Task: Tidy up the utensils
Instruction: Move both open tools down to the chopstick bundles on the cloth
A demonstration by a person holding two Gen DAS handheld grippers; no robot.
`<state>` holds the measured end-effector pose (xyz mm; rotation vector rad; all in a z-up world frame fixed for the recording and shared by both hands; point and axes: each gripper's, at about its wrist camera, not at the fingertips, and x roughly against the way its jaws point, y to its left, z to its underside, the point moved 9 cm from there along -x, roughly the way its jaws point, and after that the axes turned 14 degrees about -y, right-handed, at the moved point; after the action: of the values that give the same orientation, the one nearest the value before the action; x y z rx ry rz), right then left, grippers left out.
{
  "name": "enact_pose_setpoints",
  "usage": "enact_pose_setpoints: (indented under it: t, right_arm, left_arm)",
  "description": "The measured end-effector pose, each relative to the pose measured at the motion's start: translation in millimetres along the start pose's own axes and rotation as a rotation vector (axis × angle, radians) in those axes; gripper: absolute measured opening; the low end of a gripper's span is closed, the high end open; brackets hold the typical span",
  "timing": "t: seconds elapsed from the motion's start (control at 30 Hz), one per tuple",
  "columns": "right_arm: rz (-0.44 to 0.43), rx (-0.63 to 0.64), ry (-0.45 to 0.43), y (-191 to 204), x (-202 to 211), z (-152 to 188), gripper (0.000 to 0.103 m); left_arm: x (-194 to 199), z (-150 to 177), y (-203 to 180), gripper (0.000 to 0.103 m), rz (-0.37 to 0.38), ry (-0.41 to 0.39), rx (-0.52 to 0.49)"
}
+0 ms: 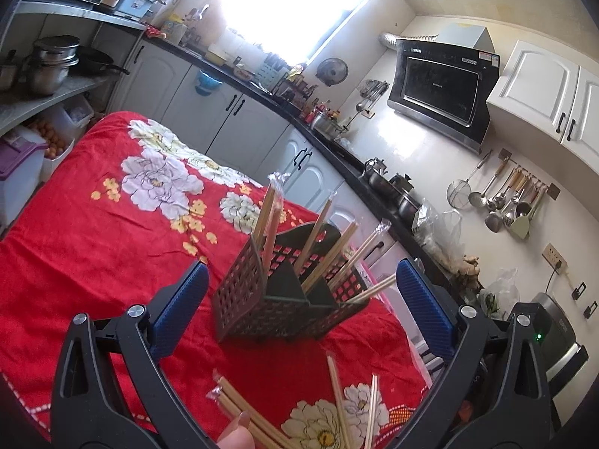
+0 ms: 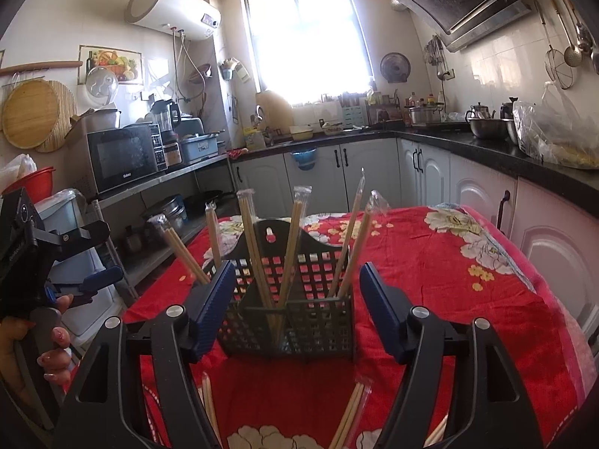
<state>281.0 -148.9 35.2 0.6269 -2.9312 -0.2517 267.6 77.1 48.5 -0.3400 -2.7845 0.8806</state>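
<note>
The left gripper (image 1: pixel 299 292) stood as wide as it goes, nothing between its blue pads, and the right gripper (image 2: pixel 297 307) was open too, somewhat narrower and equally empty. Straight ahead of both, on the red flowered cloth (image 1: pixel 93 232), sat the black lattice caddy (image 1: pixel 277 299), already bristling with wrapped chopstick pairs (image 2: pixel 288 247) that leaned out at various angles. The ones still to be sorted lay the other way: loose chopsticks (image 1: pixel 337 400) rested flat on the cloth at the near edge, below and behind the fingertips of each gripper, their long axes running roughly toward the caddy (so nearly in line with the jaws rather than across them). Each wrist view showed some of these under its own jaws, and which hand was nearer I could not tell; either would probably have needed to draw back and tip downward first.
</note>
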Motion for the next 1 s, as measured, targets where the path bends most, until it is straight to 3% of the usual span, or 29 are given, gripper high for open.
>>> enact_pose_setpoints:
  t: [1.0]
  right_arm:
    - [-0.031,0.034,0.194,1.5,23.7,64.6,0.067]
  left_arm:
    - [10.6,76.0,24.0,0.092,-0.068,0.175,-0.002]
